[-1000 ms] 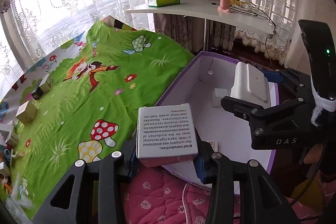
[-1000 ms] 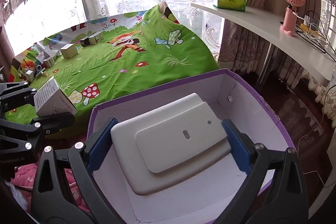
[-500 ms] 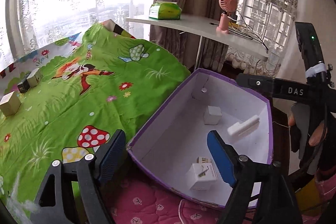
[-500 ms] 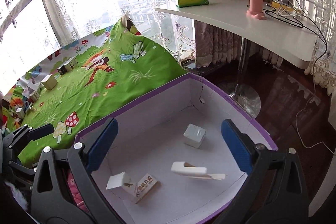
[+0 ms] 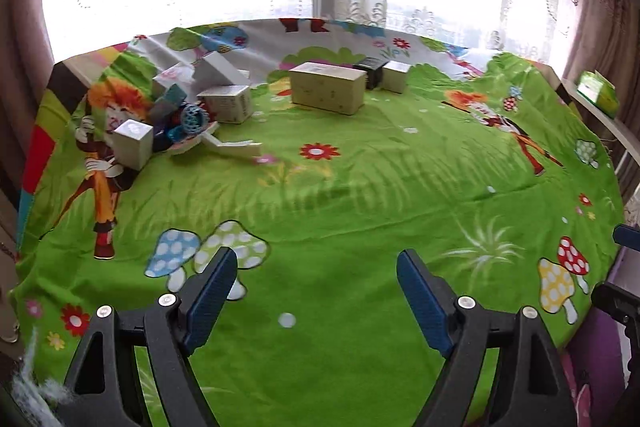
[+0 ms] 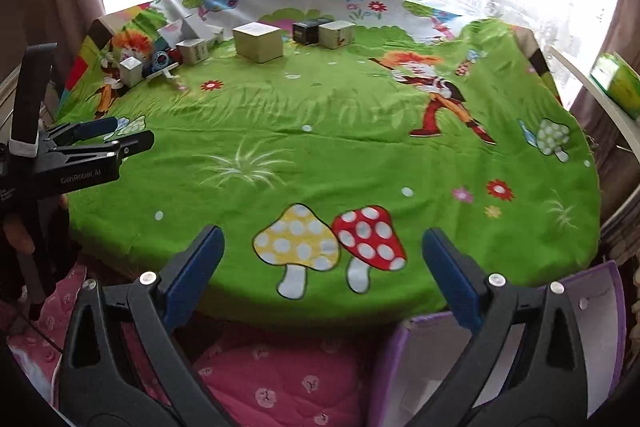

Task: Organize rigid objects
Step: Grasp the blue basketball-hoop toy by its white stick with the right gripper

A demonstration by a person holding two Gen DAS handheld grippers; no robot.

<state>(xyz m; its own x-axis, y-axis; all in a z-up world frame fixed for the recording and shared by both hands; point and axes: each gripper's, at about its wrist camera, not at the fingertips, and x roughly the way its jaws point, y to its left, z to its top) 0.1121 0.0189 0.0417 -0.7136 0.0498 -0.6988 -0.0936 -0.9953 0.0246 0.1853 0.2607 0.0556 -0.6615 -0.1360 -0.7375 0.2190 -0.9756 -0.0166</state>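
Observation:
Several small boxes stand at the far side of the green cartoon cloth (image 5: 360,187). Among them are a long beige box (image 5: 326,89), a black box (image 5: 374,69) and a pale box (image 5: 396,75) beside it. At the far left a jumble holds a white cube (image 5: 132,143), a printed carton (image 5: 228,103), a blue round toy (image 5: 192,117) and a flat white piece (image 5: 236,147). My left gripper (image 5: 314,263) hangs open and empty over the near cloth. My right gripper (image 6: 320,239) is open and empty at the cloth's near edge, with the purple bin (image 6: 520,347) just below it.
A pink cushion (image 6: 272,379) lies below the cloth's near edge beside the bin. A green tissue pack (image 6: 618,85) sits on a white shelf at the right. Lace curtains and a bright window close the far side. The left gripper (image 6: 100,143) shows at the right view's left edge.
The left gripper let the printed carton go and the right let the white flat piece go into the purple bin. Both then swung away to face the green cloth.

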